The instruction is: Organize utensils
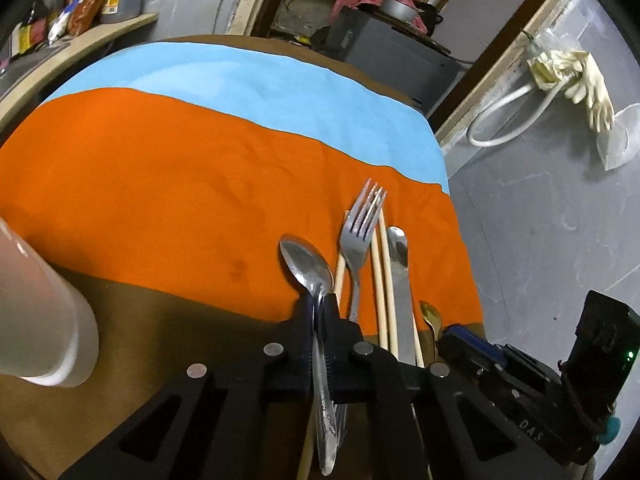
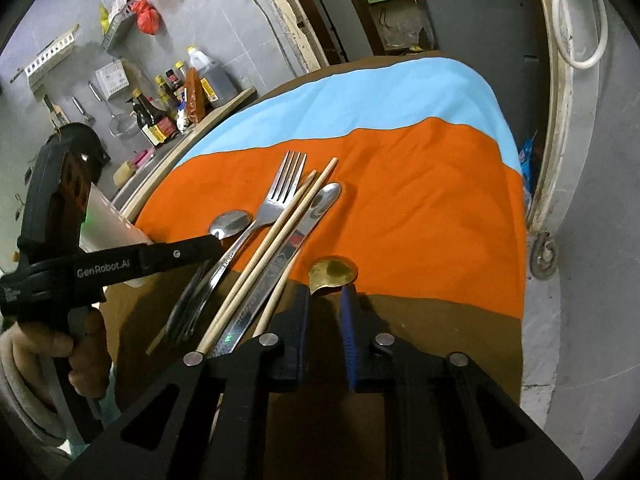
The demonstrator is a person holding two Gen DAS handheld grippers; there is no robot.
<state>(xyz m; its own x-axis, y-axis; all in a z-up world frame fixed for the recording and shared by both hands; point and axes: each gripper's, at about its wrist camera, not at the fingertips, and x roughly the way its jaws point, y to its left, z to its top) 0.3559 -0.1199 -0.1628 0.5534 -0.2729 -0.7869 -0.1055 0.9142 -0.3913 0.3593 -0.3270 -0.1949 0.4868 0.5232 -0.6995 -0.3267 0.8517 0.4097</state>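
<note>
On the orange cloth point(image 1: 180, 200) lie a fork point(image 1: 362, 236), wooden chopsticks point(image 1: 380, 280), a table knife point(image 1: 400, 280) and a gold spoon point(image 1: 429, 312). My left gripper point(image 1: 320, 302) is shut on the handle of a silver spoon point(image 1: 306, 266), whose bowl sticks out ahead of the fingers. In the right wrist view my right gripper point(image 2: 324, 294) sits just behind the gold spoon point(image 2: 334, 270). Its jaws stand a narrow gap apart. The spoon's neck lies against the left finger, and a dark gap shows up to the blue pad point(image 2: 347, 320).
A white cup point(image 1: 40, 320) stands on the brown table point(image 1: 160, 320) at the left. A blue cloth point(image 1: 240, 76) covers the far part. A counter with bottles point(image 2: 160, 116) runs along the left. A person's hand point(image 2: 80, 352) holds the left gripper point(image 2: 212, 242).
</note>
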